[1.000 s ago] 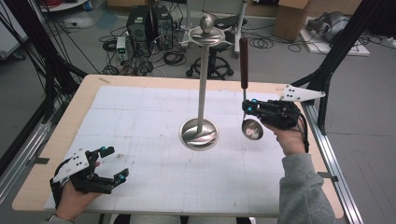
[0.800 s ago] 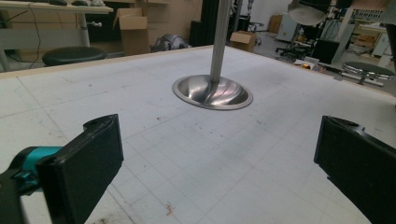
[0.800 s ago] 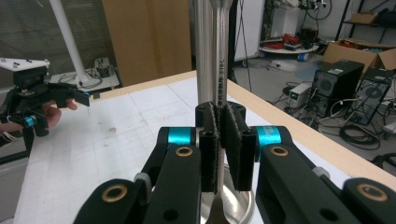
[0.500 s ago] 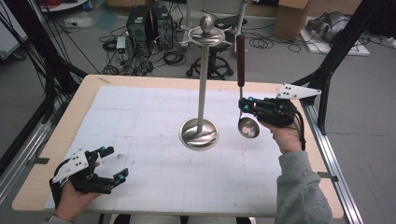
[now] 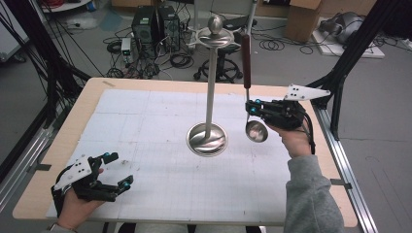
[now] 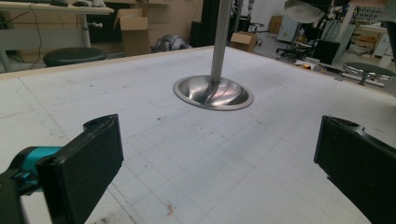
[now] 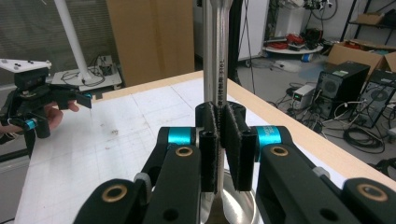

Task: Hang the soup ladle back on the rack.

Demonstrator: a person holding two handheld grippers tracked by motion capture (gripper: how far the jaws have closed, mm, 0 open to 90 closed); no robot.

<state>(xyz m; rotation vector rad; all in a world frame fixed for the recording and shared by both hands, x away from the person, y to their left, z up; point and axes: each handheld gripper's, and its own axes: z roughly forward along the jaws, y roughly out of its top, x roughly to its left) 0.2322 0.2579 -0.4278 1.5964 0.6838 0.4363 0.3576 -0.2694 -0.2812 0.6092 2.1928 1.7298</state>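
A steel ladle (image 5: 256, 131) with a brown handle (image 5: 246, 60) hangs upright above the table, bowl down. My right gripper (image 5: 252, 108) is shut on its thin metal stem (image 7: 218, 70), just above the bowl. It is held a little right of a tall steel stand (image 5: 210, 87) with a round base (image 5: 207, 138) and a dish-shaped top (image 5: 214, 34). My left gripper (image 5: 119, 170) rests near the table's front left corner, jaws wide open with nothing between them. In the left gripper view, the stand's base (image 6: 213, 92) lies ahead of the open left gripper (image 6: 219, 168).
A white gridded mat (image 5: 145, 121) covers the wooden table (image 5: 87, 102). Black frame posts (image 5: 345, 63) stand at the right. Computers, cables and boxes lie on the floor behind the far edge.
The right gripper has carried the ladle slightly to the left, closer to the stand. The left gripper has stayed put.
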